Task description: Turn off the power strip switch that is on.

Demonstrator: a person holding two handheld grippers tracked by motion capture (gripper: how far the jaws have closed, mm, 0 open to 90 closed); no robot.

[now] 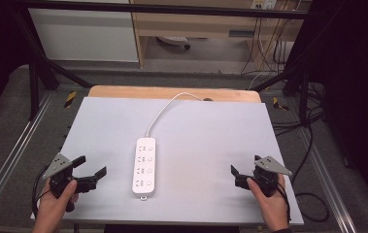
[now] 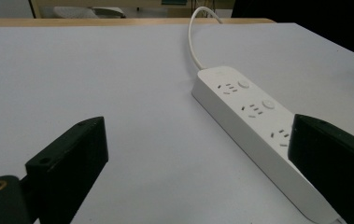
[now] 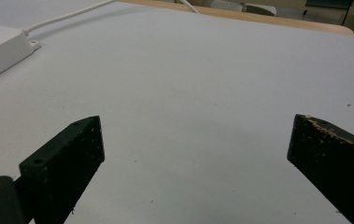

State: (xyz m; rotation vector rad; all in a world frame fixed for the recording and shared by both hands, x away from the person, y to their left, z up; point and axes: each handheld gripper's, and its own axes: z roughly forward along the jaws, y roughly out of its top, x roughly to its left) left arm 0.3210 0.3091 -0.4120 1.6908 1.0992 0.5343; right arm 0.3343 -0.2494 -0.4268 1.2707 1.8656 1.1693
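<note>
High view: white power strip [image 1: 143, 166] (four sockets)

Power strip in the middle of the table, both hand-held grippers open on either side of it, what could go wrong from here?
1. The power strip lies loose and flat on the smooth white table; a push from one side might slide or spin it rather than give a grip.
2. Its cord runs off the far edge, so lifting could tug against it.
3. The left hand-held gripper and right hand-held gripper both point inward and might collide over the strip.
</note>
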